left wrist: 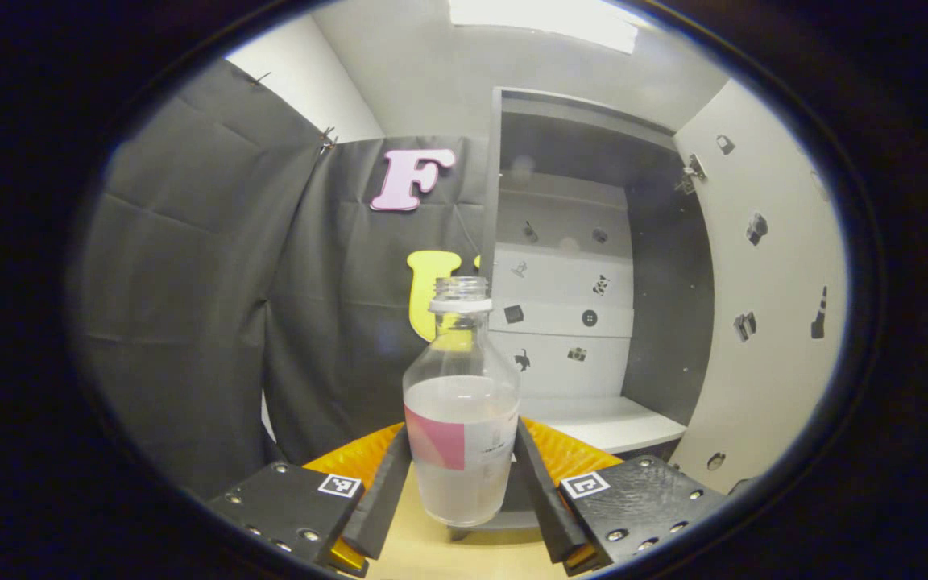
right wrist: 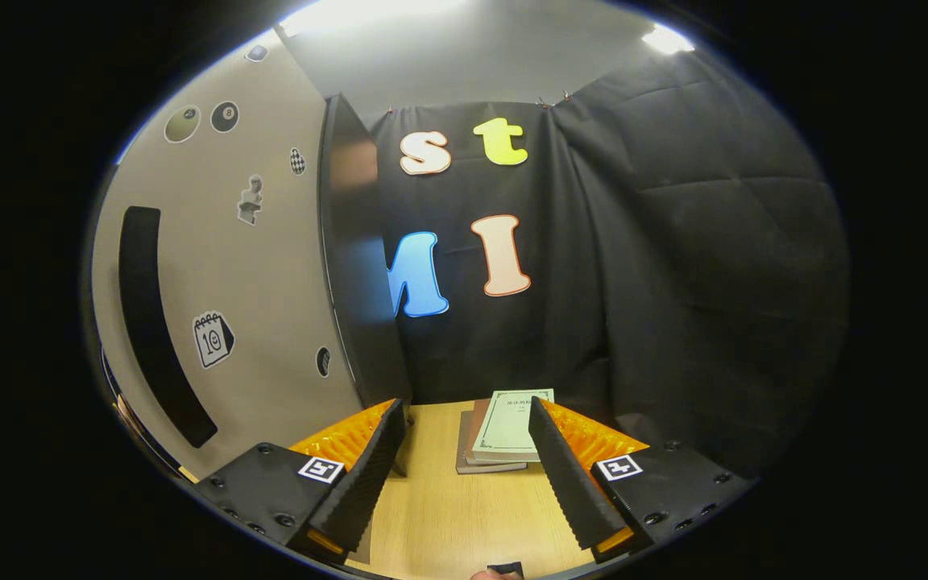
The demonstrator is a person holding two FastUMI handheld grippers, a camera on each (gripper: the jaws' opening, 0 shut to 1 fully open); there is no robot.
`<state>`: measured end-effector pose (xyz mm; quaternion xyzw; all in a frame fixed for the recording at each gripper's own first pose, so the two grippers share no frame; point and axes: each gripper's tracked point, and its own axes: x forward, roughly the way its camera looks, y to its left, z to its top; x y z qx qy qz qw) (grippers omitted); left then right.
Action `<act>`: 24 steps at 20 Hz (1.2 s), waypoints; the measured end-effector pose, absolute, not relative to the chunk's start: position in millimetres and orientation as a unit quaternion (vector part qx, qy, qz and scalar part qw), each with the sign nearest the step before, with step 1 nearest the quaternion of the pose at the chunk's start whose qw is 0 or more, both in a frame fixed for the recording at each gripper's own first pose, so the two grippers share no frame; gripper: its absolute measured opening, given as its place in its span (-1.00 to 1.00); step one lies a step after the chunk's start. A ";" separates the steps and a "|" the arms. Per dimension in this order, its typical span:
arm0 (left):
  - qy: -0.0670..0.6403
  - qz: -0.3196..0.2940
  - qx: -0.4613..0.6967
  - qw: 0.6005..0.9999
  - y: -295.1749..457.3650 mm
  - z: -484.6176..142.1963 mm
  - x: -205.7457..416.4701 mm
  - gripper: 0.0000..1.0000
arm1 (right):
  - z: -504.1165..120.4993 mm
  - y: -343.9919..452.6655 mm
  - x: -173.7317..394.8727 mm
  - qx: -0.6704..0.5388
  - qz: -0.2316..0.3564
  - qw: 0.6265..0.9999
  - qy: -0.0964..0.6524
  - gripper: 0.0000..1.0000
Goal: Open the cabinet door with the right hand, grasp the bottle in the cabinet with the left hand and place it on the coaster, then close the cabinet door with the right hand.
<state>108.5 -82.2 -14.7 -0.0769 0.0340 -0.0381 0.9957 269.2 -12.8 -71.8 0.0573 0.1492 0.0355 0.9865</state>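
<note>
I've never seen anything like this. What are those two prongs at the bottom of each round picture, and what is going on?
A person holds a two-finger gripper in each hand, and a camera rides on each. The left gripper view shows the left gripper clamped on a capless bottle, part full of clear liquid, before the open cabinet, whose door is swung wide. In the right gripper view the right gripper is open, holding nothing, above a wooden table with stacked books, beside that door.

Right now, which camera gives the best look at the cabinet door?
The right gripper view: the open cabinet door faces it, showing its long dark handle and stickers. The left gripper view shows the door's inner side, swung open at the right.
</note>
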 end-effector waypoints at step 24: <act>0.121 0.069 -0.087 0.986 -32.4 -229.6 22.9 0.46 | -96.1 -34.5 252.5 0.008 0.035 0.984 0.172 0.96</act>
